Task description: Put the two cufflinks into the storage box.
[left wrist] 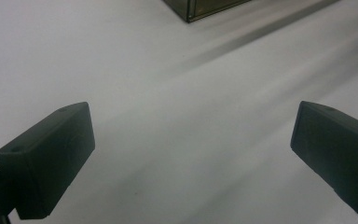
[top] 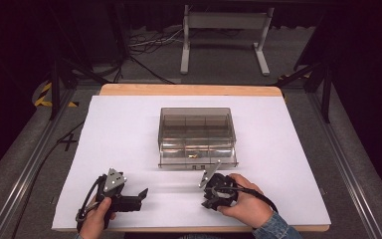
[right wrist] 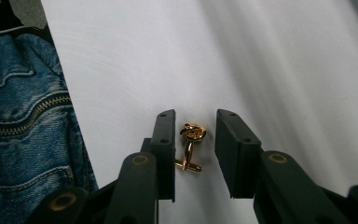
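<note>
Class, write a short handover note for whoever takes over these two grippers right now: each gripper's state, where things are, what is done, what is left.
Left gripper: open, nothing between its jaws, low over the white sheet.
Right gripper: jaws astride the gold cufflink on the sheet, one pad against it, a gap at the other.
Compartment box: mid-table.
Done: cufflink straddled.
Left: grip, lift, probably into the box.

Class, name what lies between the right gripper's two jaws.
A small gold cufflink lies on the white sheet between the right gripper jaws, seen in the right gripper view.
</note>
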{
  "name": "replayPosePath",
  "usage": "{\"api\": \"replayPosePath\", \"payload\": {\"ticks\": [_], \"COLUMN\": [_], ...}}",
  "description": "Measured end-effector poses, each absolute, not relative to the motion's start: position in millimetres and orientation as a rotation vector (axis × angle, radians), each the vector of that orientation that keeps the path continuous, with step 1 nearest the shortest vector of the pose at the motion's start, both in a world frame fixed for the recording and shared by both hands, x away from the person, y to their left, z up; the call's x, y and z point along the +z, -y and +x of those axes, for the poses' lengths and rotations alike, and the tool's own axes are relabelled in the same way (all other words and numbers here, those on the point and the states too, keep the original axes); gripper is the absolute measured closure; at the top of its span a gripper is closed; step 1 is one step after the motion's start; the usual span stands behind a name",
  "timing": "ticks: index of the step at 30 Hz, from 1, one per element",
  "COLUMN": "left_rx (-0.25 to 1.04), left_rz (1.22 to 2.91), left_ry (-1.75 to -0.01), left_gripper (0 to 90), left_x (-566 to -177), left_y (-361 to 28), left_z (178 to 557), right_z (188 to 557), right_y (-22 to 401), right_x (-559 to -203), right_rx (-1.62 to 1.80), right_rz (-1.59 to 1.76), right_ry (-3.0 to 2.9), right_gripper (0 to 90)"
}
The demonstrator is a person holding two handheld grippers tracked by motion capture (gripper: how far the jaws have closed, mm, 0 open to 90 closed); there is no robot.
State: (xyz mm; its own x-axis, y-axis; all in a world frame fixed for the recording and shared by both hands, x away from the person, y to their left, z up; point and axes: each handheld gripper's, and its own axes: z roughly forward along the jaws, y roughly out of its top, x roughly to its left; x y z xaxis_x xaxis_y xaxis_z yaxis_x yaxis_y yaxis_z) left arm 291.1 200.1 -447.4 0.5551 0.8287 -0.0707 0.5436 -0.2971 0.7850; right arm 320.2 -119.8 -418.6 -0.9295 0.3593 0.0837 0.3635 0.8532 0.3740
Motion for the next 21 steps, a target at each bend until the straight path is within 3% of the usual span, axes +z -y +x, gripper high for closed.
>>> {"api": "replayPosePath", "payload": {"ticks": [4,7,21], "left_rx": [0.449,0.451,0.452], "left_rz": [1.987,1.988,1.992], "left_ry": [-1.105,-1.104,-1.109], "left_gripper": [0.4,0.4,0.4], "left_x": [-447.5,-447.5,-447.8], "left_y": [-200.1,-199.9,-200.3], "left_z": [291.2,291.1,291.4], "right_z": [318.8,315.6,316.2], "right_y": [119.0,115.5,116.7], "right_x": [-418.0,-418.0,-411.4], "right_rx": [-0.598,-0.573,-0.562], "right_rz": [-0.598,-0.598,-0.626], "right_ry": [3.025,3.083,3.060], "right_gripper": [71.2,77.0,77.9]}}
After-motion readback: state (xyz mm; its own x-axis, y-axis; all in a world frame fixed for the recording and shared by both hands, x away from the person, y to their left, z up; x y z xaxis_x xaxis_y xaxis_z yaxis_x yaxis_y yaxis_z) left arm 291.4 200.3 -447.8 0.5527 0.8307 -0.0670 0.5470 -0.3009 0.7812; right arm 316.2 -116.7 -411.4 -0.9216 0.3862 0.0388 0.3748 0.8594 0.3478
